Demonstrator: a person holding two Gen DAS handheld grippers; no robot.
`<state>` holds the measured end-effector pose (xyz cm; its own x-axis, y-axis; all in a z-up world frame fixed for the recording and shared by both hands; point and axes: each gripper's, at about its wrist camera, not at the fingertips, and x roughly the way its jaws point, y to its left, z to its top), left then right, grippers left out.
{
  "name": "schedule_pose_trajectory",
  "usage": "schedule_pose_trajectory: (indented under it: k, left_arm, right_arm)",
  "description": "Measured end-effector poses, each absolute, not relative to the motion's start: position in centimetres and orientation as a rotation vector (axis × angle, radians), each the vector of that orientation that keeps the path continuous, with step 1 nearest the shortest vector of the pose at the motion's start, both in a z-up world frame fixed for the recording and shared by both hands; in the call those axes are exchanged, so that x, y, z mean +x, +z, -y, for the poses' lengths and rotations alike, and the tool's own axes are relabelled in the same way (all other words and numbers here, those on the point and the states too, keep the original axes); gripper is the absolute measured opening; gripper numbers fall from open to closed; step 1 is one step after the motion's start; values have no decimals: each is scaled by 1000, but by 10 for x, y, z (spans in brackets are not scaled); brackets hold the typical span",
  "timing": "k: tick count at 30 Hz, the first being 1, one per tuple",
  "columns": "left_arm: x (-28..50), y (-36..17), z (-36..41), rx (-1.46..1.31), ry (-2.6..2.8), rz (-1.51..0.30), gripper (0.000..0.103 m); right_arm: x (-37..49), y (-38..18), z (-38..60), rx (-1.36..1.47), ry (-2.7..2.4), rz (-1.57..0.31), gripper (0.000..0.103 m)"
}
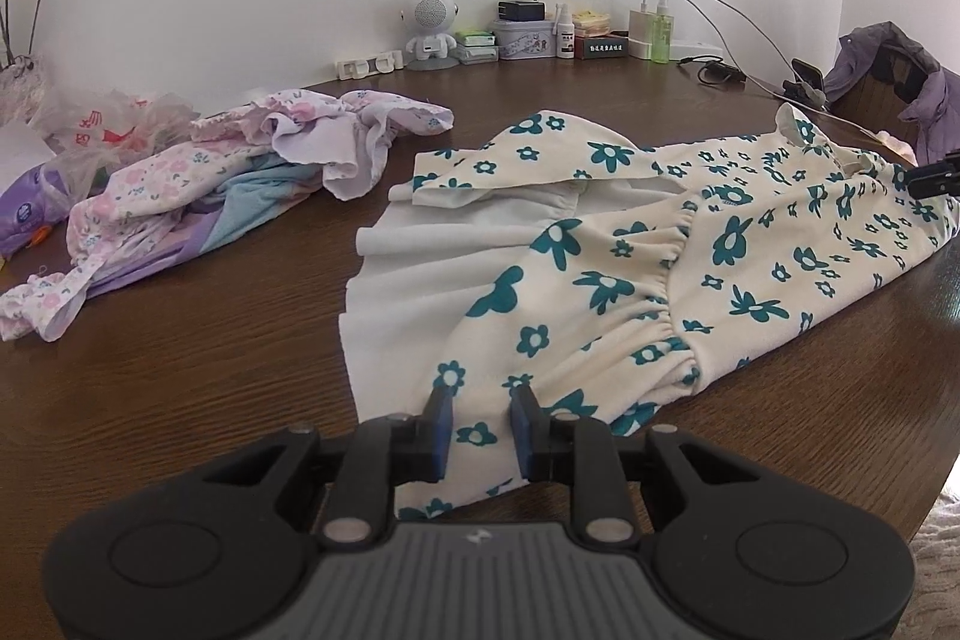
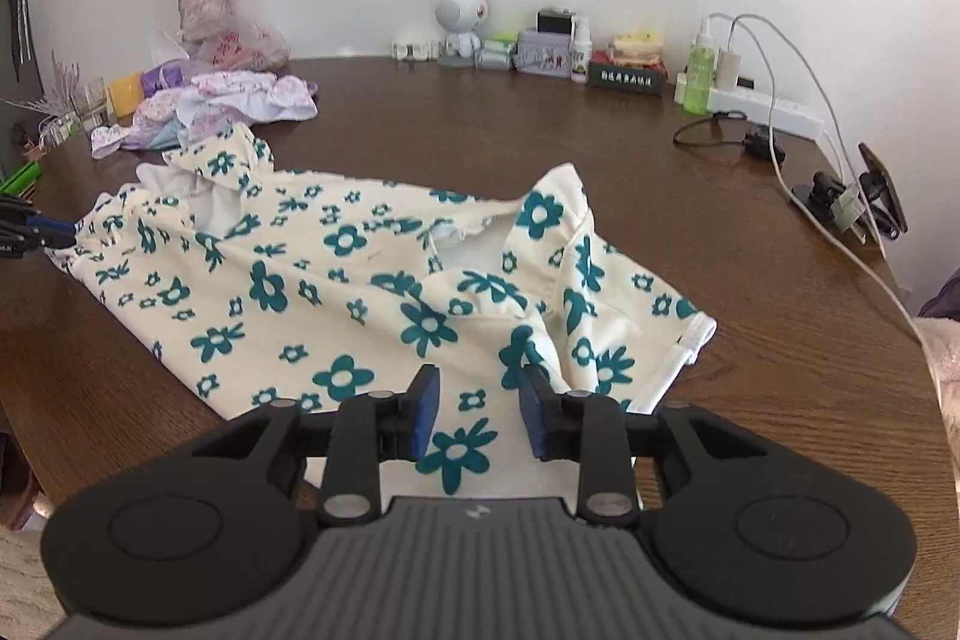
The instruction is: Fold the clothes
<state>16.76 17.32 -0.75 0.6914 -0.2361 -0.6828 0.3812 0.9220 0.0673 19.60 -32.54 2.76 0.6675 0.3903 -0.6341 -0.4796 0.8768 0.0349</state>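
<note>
A cream dress with teal flowers (image 1: 690, 250) lies spread on the dark wooden table (image 1: 180, 370), partly folded over so its white inside shows. My left gripper (image 1: 483, 421) is open over the dress's hem end, fabric between its blue pads. The same dress (image 2: 336, 280) fills the right wrist view. My right gripper (image 2: 477, 412) is open over its top end near a sleeve. The left gripper's tips (image 2: 36, 229) show at the far left edge there; the right gripper's tip (image 1: 933, 178) shows at the right edge of the left wrist view.
A pile of pink and lilac clothes (image 1: 210, 178) lies at the table's left. Along the wall stand a white robot figure (image 1: 429, 34), boxes, bottles, a power strip (image 2: 768, 109) with cables and a phone stand (image 2: 852, 196). A flower vase (image 2: 201, 7) stands back left.
</note>
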Motion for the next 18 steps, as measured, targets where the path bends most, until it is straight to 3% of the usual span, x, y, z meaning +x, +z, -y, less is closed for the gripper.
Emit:
schedule_pose_trajectory:
  k: [8, 9, 10, 12, 13, 14, 15, 17, 18]
  left_arm:
    - [167, -4, -172, 180, -324, -741, 21]
    - [168, -2, -173, 165, -320, -749, 24]
    - [168, 1, -173, 150, -316, -756, 28]
    - [165, 12, -173, 95, -300, -722, 61]
    - [161, 19, -172, 71, -285, -682, 70]
    - [156, 25, -168, 57, -273, -650, 85]
    - [152, 30, -162, 47, -263, -633, 94]
    - [145, 38, -149, 27, -243, -600, 98]
    - [141, 42, -143, 18, -233, -583, 100]
  right_arm:
    - [208, 10, 325, -162, 414, -744, 36]
    - [207, 13, 325, -151, 410, -740, 36]
    - [205, 17, 326, -136, 405, -729, 36]
    - [199, 29, 326, -107, 402, -702, 39]
    - [195, 36, 324, -92, 399, -688, 42]
    - [191, 43, 323, -77, 396, -674, 52]
    - [187, 50, 321, -62, 393, -660, 60]
    - [180, 60, 316, -24, 375, -641, 89]
    - [176, 64, 313, -3, 365, -635, 97]
